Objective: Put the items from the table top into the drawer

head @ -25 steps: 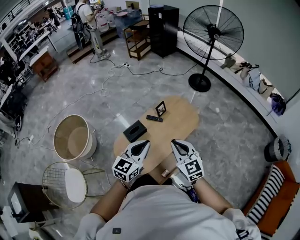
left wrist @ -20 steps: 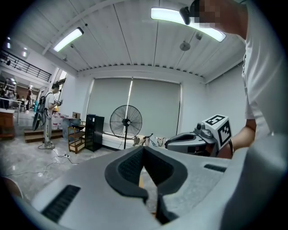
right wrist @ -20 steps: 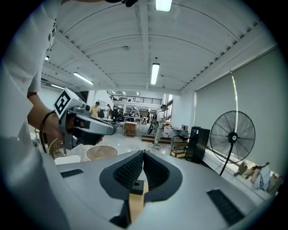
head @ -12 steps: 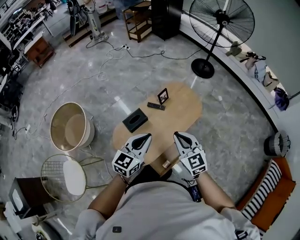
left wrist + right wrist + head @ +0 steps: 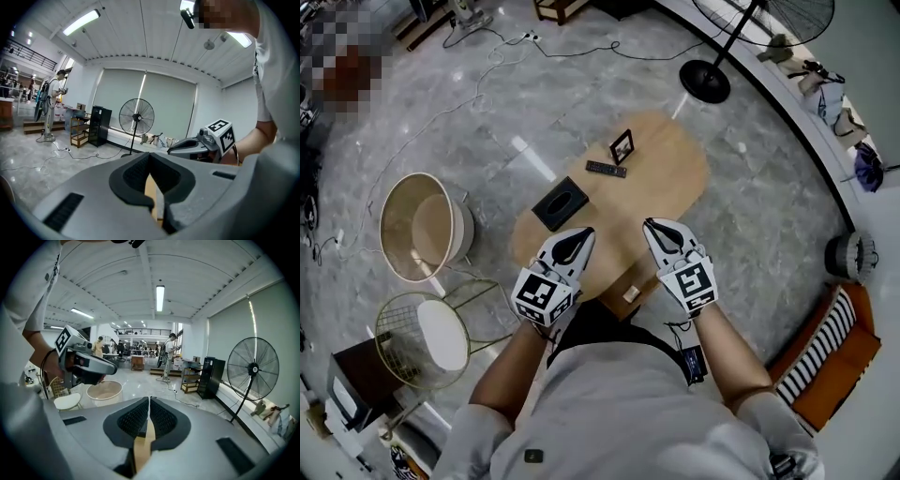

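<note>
Task things: a black tissue box (image 5: 560, 203), a remote (image 5: 606, 170) and a small picture frame (image 5: 622, 146), all on the oval wooden table (image 5: 675, 192).
Location: the box lies nearest the person, left of centre. The remote is beyond it near the middle. The frame is just past the remote, towards the far end.
Drawer: not plainly visible; a small pale piece (image 5: 630, 293) under the near rim is probably its pull, and the drawer looks closed.
Left gripper (image 5: 584, 232): jaws pressed together, nothing between them; it hovers over the near rim, close to the box.
Right gripper (image 5: 648, 223): jaws pressed together, empty; beside the left one, over bare wood.
Step in hand: approach, with nothing picked up yet.
Doing it well: probably open the drawer first, with one gripper spread and closed on the pull, drawing straight out. Keep the other gripper clear.
Remote, axis: long axis runs across the table, its right end slightly nearer the person, so it is best gripped across its narrow width.
Box, axis: long side runs diagonally, near-left to far-right.
Frame: stands tilted, its face towards the person.
</note>
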### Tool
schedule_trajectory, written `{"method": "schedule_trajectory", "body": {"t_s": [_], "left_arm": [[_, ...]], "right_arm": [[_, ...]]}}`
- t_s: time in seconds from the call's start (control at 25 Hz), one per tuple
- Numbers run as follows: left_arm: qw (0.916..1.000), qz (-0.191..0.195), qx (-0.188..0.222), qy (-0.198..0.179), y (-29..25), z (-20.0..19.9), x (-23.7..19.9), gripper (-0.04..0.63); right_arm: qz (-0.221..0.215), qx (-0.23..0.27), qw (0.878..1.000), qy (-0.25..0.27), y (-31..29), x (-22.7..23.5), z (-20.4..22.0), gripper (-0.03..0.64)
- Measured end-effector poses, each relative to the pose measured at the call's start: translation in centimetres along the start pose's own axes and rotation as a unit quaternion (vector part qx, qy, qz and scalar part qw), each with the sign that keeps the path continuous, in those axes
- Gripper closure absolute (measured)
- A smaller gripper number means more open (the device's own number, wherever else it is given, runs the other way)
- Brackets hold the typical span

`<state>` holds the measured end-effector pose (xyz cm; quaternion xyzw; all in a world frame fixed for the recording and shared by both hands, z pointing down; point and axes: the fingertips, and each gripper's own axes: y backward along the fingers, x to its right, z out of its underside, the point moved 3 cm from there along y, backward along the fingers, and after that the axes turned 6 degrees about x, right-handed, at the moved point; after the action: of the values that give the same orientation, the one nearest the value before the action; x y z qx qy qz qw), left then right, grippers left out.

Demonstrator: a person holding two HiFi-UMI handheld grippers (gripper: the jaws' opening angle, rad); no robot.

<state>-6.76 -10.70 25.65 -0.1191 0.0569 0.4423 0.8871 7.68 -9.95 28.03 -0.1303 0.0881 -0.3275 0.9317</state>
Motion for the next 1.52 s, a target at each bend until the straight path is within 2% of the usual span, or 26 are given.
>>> {"method": "schedule_trajectory", "body": {"t_s": [0.2, 0.52, 0.76, 1.16, 1.52], "left_arm": [[0.9997, -0.011, -0.015, 0.015, -2.4, 2.3, -4.5, 0.586], [0.9985, -0.008, -0.049, 0.023, -6.4, 7.9, -10.8, 0.586], [0.9977, -0.007, -0.064, 0.022, -9.1, 12.1, -15.3, 0.586], [0.9943, -0.013, -0.098, 0.040, -12.9, 20.9, -21.4, 0.586], [0.9912, -0.021, -0.114, 0.064, -14.4, 26.4, -24.9, 0.586]], "right_arm": [[-0.011, -0.021, 1.000, 0.001, -4.8, 2.5, 3.3, 0.576], [-0.043, -0.071, 0.997, -0.004, -13.5, 4.9, 10.1, 0.481], [-0.074, -0.100, 0.992, 0.003, -19.8, 5.7, 15.3, 0.442], [-0.112, -0.178, 0.978, 0.012, -29.4, 6.7, 26.4, 0.383], [-0.132, -0.246, 0.960, 0.029, -34.9, 7.8, 35.5, 0.365]]}}
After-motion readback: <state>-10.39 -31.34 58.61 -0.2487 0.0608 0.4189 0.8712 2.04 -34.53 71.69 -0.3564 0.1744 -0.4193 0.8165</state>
